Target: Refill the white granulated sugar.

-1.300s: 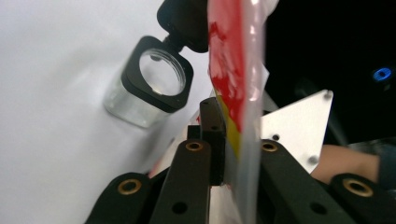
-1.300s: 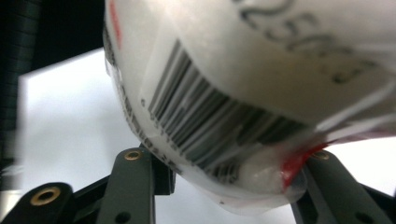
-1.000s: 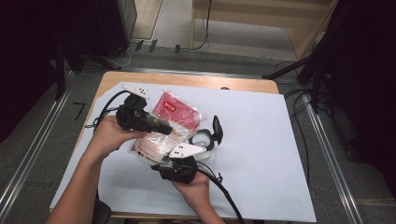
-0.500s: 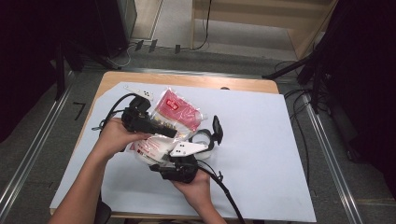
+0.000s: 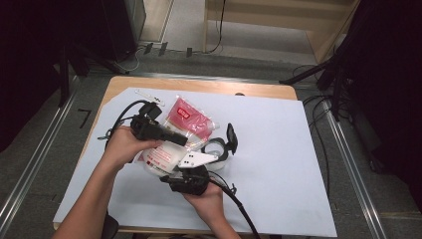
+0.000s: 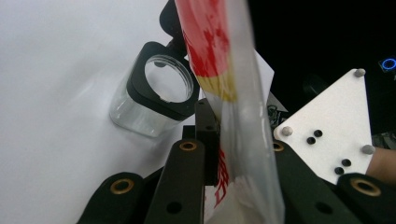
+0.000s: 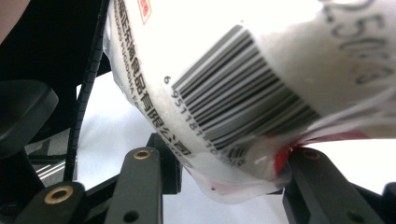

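left claw [image 6: 233, 154] clamps bag [image 5: 186, 122] | right claw [image 7: 224, 186] grips bag | jar [image 6: 156, 95] beside

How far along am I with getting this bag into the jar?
Done: the jar stands open on the table. In hand: both grippers, left gripper and right gripper, clamp the bag, the left having just closed. Left: nothing poured; the jar looks empty.

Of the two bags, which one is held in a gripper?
The white bag, clamped in the right gripper; the red bag lies flat on the table.
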Available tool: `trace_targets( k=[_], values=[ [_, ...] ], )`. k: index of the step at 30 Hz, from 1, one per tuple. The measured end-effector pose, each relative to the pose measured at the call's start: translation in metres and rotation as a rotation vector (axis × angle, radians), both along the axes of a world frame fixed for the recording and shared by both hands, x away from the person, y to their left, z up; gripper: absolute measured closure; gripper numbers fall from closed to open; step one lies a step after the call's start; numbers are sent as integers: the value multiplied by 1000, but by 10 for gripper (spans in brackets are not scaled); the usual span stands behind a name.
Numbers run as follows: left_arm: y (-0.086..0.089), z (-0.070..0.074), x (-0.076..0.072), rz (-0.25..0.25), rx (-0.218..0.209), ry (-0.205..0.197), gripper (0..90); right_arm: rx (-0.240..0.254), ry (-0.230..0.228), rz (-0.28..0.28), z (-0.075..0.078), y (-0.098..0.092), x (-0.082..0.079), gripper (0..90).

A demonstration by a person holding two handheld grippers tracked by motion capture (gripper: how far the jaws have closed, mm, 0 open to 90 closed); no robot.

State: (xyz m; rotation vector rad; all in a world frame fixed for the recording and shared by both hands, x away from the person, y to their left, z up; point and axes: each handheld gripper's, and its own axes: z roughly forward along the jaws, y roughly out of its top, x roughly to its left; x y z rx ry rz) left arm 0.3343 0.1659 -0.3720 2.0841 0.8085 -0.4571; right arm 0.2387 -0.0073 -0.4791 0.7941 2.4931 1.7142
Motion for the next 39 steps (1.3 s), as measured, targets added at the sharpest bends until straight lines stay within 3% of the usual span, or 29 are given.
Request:
trace_targets(
  k=[8, 11, 16, 23, 25, 27, 33, 39],
  values=[
    [0, 1, 1, 45, -1, 46, 869, 4, 7, -18, 0, 0, 0, 590],
    [1, 0, 2, 64, -6, 86, 875, -3, 0, -34, -1, 1, 0, 574],
    [0, -2, 3, 103, -12, 118, 885, -8, -1, -56, -2, 3, -1, 543],
    [-2, -5, 4, 142, -32, 168, 894, -26, -15, -95, -4, 7, -2, 454],
    [-3, -7, 3, 148, -65, 204, 900, -49, -21, -138, -5, 10, -3, 393],
    [-7, -7, 2, 157, -61, 205, 900, -51, -8, -161, -6, 9, -1, 396],
    [-6, -7, 3, 161, -51, 198, 897, -44, 24, -138, -7, 8, -2, 433],
    [-7, 0, 0, 133, 4, 138, 853, 14, 57, -92, -5, 6, -1, 468]
  ],
)
